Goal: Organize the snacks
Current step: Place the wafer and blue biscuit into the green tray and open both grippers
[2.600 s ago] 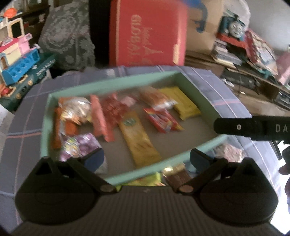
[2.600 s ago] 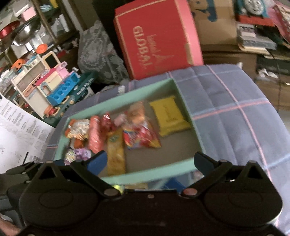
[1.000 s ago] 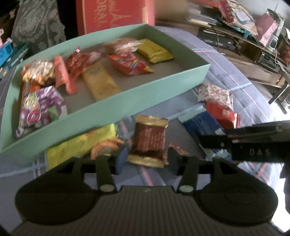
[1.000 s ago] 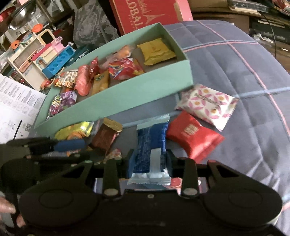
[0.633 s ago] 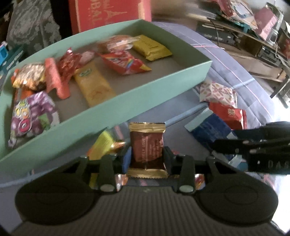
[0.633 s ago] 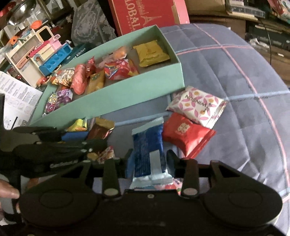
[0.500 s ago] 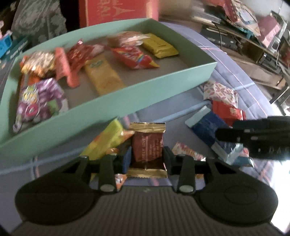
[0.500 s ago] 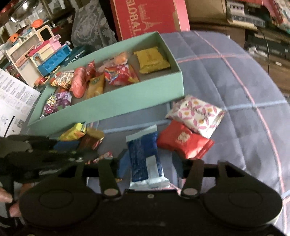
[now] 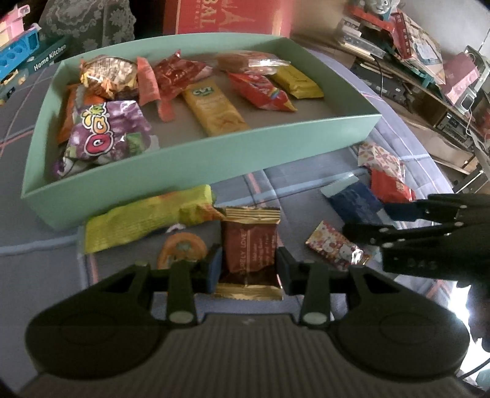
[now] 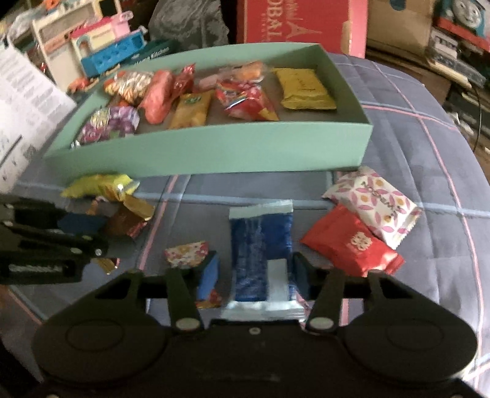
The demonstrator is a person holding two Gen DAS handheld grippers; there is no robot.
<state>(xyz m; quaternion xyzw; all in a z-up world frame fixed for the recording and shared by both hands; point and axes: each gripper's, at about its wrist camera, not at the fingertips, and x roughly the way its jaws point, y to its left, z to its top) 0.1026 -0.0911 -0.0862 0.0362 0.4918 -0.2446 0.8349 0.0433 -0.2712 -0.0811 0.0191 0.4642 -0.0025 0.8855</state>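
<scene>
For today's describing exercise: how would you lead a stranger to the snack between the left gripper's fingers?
Find the mint-green box on the checked blanket. In front of its near wall, beside a long yellow-green packet, the left gripper holds a brown pouch, the only one with gold crimped ends.

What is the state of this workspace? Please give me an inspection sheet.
Surface: blue-grey checked quilt.
Job's things: mint box partly filled with snacks; red packet, floral packet, yellow-green packet loose beside it.
Clutter: printed paper sheet left of the box.
Grippers: left tool, jaws just closing then easing, grips brown packet; right tool, jaws just closing, blue packet between them, gap at one pad.
Cables: dark cable beyond the quilt.
Surroundings: red carton, toy kitchen, toy train.
</scene>
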